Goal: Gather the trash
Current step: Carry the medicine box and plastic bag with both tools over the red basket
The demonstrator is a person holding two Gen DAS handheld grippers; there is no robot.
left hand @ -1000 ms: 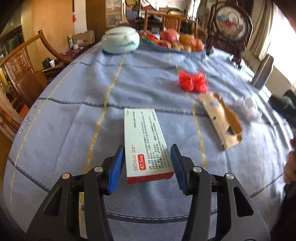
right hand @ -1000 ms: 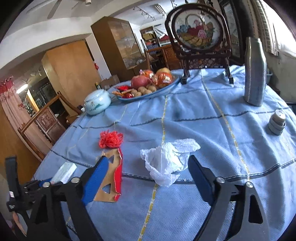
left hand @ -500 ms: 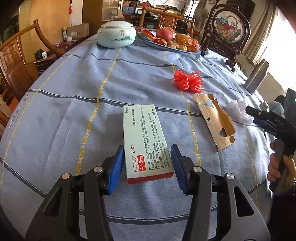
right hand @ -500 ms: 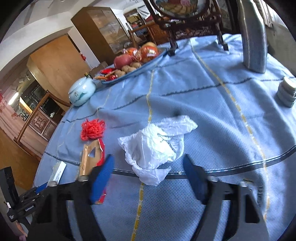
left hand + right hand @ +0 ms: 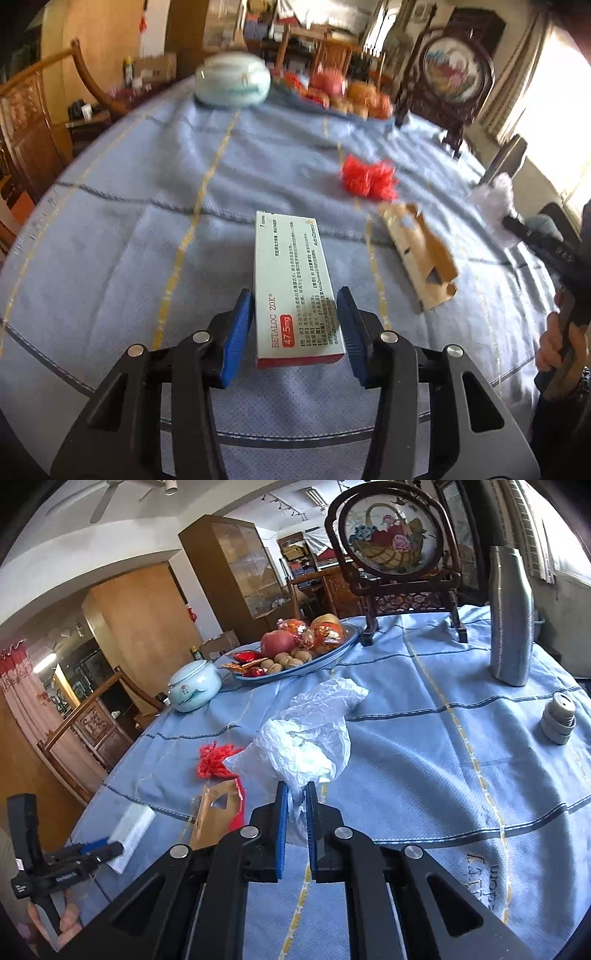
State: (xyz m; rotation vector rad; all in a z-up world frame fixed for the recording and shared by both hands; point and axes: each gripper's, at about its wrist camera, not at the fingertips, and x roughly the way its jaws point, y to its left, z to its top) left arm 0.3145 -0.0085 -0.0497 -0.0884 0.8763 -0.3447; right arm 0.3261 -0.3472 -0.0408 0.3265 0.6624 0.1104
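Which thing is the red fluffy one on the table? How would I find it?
Start at the big blue tablecloth. Near its middle lies a crumpled white plastic bag, and just left of it sits the red tassel bundle, above a brown cardboard scrap. It is the only bright red, stringy thing lying loose on the cloth.

Home dining room: fruit platter (image 5: 295, 657), glass cabinet (image 5: 236, 568).

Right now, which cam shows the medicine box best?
Left wrist: the medicine box lies centred between the closing left claw, label readable. Right wrist shows only its pale end, far left.
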